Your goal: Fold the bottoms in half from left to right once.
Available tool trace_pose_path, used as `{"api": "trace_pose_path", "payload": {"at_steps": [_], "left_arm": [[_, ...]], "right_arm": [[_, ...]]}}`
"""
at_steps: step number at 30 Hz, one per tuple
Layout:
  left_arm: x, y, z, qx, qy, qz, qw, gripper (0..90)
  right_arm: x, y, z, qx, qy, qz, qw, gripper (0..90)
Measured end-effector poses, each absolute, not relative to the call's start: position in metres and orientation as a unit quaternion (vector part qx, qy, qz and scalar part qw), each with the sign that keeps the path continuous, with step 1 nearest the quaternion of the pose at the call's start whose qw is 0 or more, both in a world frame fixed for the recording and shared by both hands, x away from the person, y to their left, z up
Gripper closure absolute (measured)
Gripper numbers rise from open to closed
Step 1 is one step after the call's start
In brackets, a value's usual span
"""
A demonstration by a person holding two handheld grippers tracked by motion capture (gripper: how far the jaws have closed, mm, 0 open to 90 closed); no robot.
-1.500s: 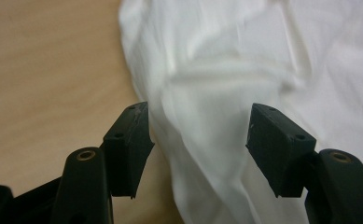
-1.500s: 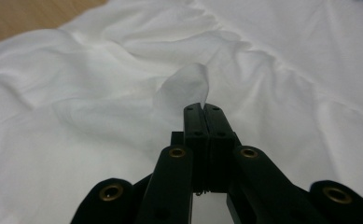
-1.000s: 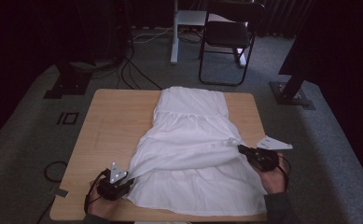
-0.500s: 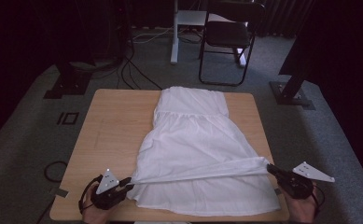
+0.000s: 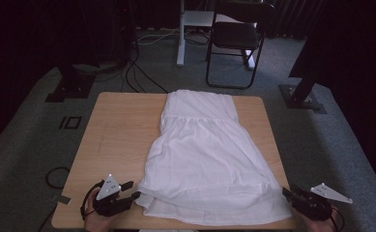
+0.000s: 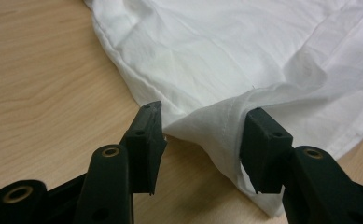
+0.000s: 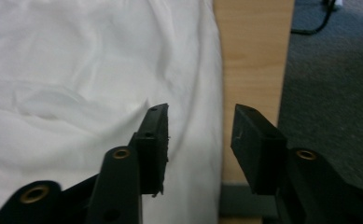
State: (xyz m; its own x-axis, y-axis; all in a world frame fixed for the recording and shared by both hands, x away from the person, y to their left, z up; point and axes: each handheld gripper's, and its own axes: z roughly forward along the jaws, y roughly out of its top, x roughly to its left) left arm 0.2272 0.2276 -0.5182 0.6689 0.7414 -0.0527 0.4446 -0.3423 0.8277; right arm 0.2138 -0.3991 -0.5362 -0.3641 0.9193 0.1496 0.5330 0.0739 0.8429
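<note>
A white dress (image 5: 209,154) lies flat on the wooden table (image 5: 113,130), hem toward me. My left gripper (image 5: 134,189) rests at the hem's near left corner. In the left gripper view a fold of the dress (image 6: 216,56) sits loosely between the parted jaws of the left gripper (image 6: 201,122), which have just been opening. My right gripper (image 5: 287,192) hangs just off the table's near right corner, beside the hem. In the right gripper view the right gripper (image 7: 200,123) has also just been opening; nothing is gripped, and the dress (image 7: 76,70) lies under its left jaw.
Grey carpet surrounds the table. A black folding chair (image 5: 236,34) and a white desk leg (image 5: 180,38) stand beyond the far edge. Cables (image 5: 137,72) trail on the floor, with black stand bases at far left (image 5: 72,89) and far right (image 5: 301,99).
The right gripper moved right and toward me off the dress, drawing a raised band of hem taut. Both grippers then let go, and the hem now lies flat.
</note>
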Motion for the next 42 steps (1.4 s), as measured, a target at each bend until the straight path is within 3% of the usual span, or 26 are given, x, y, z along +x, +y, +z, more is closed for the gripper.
{"api": "trace_pose_path", "payload": {"at_steps": [3, 8, 9, 10, 11, 12, 14, 17, 23, 26, 28, 31, 42], "left_arm": [[0.228, 0.227, -0.517, 0.803, 0.368, 0.171, 0.437, 51.3], [0.227, 0.226, -0.517, 0.806, 0.361, 0.166, 0.438, 52.9], [0.226, 0.227, -0.516, 0.807, 0.357, 0.163, 0.441, 55.7], [0.225, 0.228, -0.516, 0.808, 0.355, 0.162, 0.441, 60.2], [0.224, 0.229, -0.516, 0.811, 0.351, 0.159, 0.441, 64.9], [0.224, 0.231, -0.515, 0.814, 0.345, 0.154, 0.44, 75.9], [0.225, 0.233, -0.516, 0.818, 0.347, 0.151, 0.434, 84.6], [0.225, 0.234, -0.516, 0.818, 0.347, 0.149, 0.433, 88.0], [0.218, 0.238, -0.513, 0.81, 0.333, 0.152, 0.458, 56.9], [0.218, 0.244, -0.511, 0.802, 0.341, 0.157, 0.465, 50.5], [0.221, 0.245, -0.51, 0.798, 0.349, 0.164, 0.464, 47.8], [0.226, 0.245, -0.505, 0.791, 0.352, 0.172, 0.469, 44.5], [0.295, 0.227, -0.516, 0.774, 0.415, 0.178, 0.444, 41.6]], "right_arm": [[0.224, -0.388, -0.531, 0.508, 0.705, 0.447, 0.213, 51.1], [0.245, -0.355, -0.544, 0.485, 0.747, 0.424, 0.163, 46.2], [0.247, -0.352, -0.548, 0.485, 0.754, 0.413, 0.159, 50.2], [0.248, -0.348, -0.555, 0.488, 0.766, 0.388, 0.155, 72.9], [0.247, -0.348, -0.556, 0.488, 0.77, 0.38, 0.155, 80.0], [0.245, -0.35, -0.556, 0.488, 0.77, 0.381, 0.155, 88.2], [0.236, -0.357, -0.55, 0.474, 0.77, 0.395, 0.162, 88.9], [0.224, -0.367, -0.539, 0.463, 0.77, 0.4, 0.183, 88.9], [0.201, -0.394, -0.539, 0.473, 0.748, 0.421, 0.199, 88.0], [0.2, -0.395, -0.551, 0.479, 0.753, 0.416, 0.176, 76.6], [0.199, -0.395, -0.555, 0.478, 0.76, 0.405, 0.173, 64.9], [0.195, -0.402, -0.552, 0.479, 0.75, 0.42, 0.178, 57.6], [0.236, -0.39, -0.512, 0.439, 0.731, 0.478, 0.211, 48.0]]}}
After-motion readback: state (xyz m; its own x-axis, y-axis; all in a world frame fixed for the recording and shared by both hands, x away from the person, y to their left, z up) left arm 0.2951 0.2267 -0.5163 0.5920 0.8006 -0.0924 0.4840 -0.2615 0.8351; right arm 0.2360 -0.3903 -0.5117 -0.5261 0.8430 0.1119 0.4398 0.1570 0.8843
